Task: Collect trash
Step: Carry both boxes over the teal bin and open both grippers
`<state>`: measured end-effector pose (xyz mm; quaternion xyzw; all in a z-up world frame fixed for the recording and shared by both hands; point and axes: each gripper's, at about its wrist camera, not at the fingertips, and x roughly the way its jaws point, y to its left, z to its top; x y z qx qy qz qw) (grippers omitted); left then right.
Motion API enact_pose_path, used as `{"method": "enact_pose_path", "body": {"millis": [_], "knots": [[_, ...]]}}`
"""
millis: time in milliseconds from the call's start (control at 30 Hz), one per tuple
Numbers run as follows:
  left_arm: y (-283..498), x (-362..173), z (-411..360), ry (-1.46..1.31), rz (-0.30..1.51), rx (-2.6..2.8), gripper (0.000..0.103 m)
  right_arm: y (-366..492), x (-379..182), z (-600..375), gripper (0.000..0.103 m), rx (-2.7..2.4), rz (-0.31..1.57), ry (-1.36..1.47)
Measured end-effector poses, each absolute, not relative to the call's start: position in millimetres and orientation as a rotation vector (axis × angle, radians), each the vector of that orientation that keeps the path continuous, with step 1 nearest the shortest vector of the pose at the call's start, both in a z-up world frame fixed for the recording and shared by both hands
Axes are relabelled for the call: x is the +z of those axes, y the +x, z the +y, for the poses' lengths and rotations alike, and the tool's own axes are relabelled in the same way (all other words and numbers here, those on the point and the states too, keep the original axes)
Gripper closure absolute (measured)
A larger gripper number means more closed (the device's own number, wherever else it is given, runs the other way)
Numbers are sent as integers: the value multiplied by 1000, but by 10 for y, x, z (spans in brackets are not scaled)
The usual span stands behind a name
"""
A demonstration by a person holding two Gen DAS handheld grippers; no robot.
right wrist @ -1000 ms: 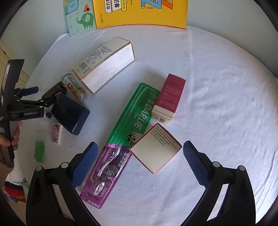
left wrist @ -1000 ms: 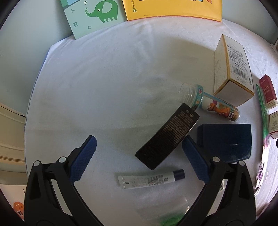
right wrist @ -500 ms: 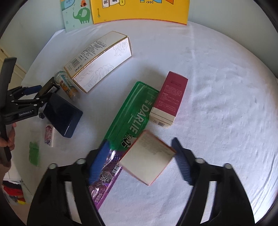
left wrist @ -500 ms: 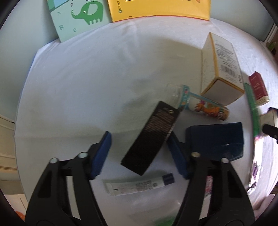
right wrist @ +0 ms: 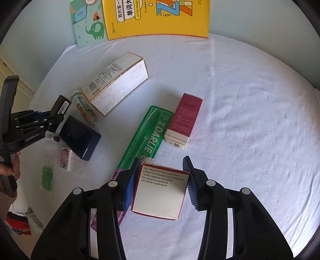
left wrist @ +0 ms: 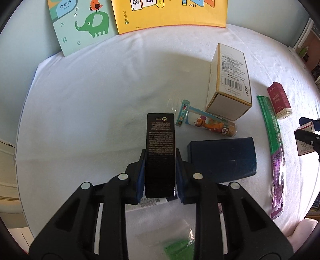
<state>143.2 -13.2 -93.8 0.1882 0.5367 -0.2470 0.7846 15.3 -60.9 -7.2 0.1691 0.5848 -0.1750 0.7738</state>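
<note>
My left gripper [left wrist: 160, 155] grips a tall black box [left wrist: 160, 140] by its long sides; its jaws are still closing, with both blue pads against the box. The same box [right wrist: 61, 106] and gripper [right wrist: 57, 116] show at the left of the right wrist view. My right gripper [right wrist: 163, 170] has its jaws closing on a white box with red edges [right wrist: 160, 194]; the left pad lies along its side and the right pad meets its far corner. White cloth [right wrist: 240, 120] covers the table.
Trash on the cloth: a white-and-gold carton [right wrist: 118, 84], a cartoon bottle [left wrist: 208, 124], a navy box [left wrist: 222, 158], a green toothbrush pack [right wrist: 148, 136], a dark red box [right wrist: 186, 120], a white tube [left wrist: 150, 202], a green sachet [left wrist: 176, 248]. Picture books [right wrist: 158, 18] lean at the back.
Both grippers went from wide open to closed on their boxes. The black box swung straight between the left pads; the white box turned square between the right pads.
</note>
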Motion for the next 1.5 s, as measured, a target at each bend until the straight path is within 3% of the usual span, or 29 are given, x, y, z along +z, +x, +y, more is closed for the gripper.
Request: {"method": "enact_pose_path", "body": {"millis": [433, 833, 1500], "knots": [[1093, -576, 169, 365, 1088, -474, 79, 9, 432, -304, 58, -302, 1122, 355], [595, -386, 824, 234, 1069, -288, 79, 297, 690, 414, 58, -33, 1102, 233], [-980, -585, 3083, -157, 1162, 320, 79, 966, 605, 3300, 58, 769, 1143, -98]]}}
